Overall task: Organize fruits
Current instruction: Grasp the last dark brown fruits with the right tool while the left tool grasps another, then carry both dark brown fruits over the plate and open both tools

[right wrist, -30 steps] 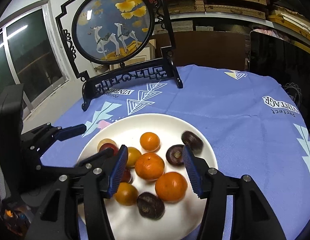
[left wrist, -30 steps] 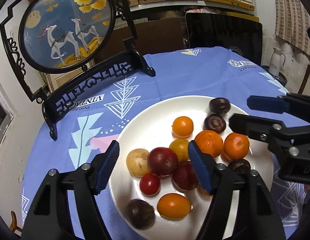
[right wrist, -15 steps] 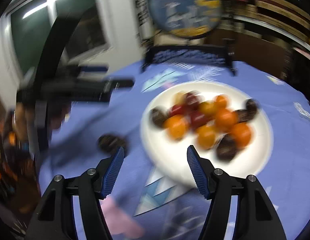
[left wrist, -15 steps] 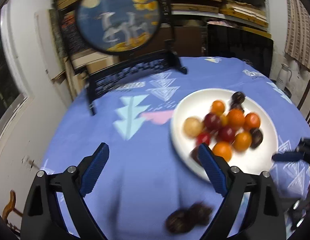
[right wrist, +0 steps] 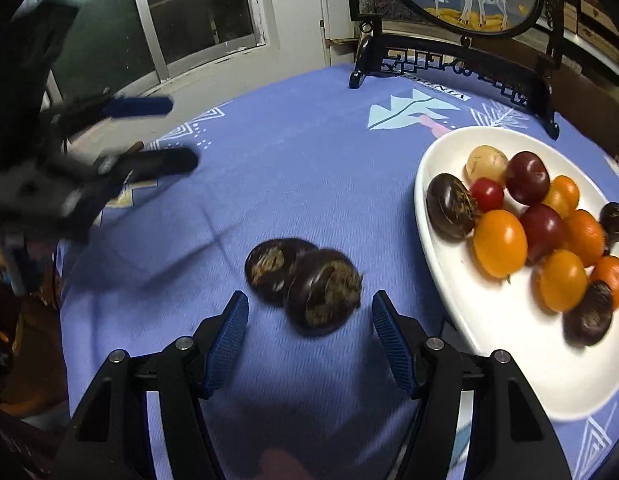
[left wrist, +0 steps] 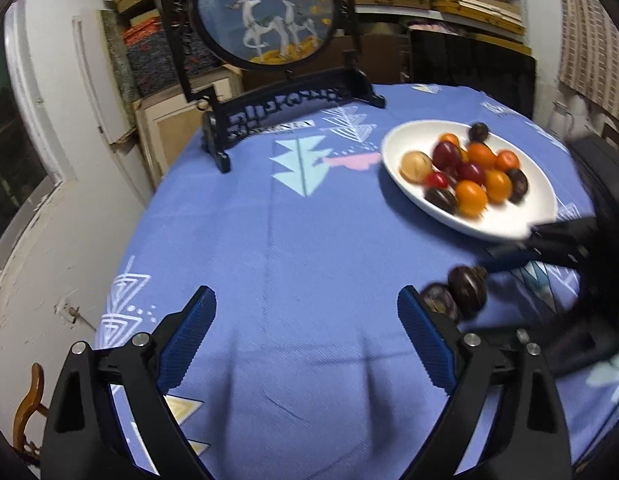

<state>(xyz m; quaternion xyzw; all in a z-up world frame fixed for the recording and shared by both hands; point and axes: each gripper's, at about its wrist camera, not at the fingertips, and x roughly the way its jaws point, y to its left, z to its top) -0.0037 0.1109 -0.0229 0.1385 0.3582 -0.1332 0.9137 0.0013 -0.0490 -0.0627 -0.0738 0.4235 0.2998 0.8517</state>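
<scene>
- Two dark brown fruits (right wrist: 303, 282) lie touching each other on the blue tablecloth (right wrist: 309, 160), just ahead of the right gripper (right wrist: 307, 320) and left of the white plate (right wrist: 441, 248); the nearer one sits roughly in line with the gap between the blue pads, beyond their tips, and no pad touches it.
- The right gripper's jaws stand partly spread and hold nothing; they have just been closing a little, with nothing between them.
- The plate carries the remaining fruits (right wrist: 529, 220): orange, red, pale yellow and dark ones, heaped together.
- In the left wrist view the same dark pair (left wrist: 461, 294) lies just beyond the left gripper's right-hand pad, outside the jaws; the left gripper (left wrist: 305, 332) is spread wide over bare cloth and grips nothing.
- Both grippers tilt downward toward the table. The right gripper shows blurred at the right edge of the left view, and the left gripper shows blurred at the left edge of the right view.
- Compared with a second ago: both grippers then hovered over the plate among the fruits; now both are off the plate to its side, and two dark fruits lie on the cloth. The left jaws are wider than before.
- A round deer screen (left wrist: 265, 12) on a black stand rises at the table's far edge.
</scene>
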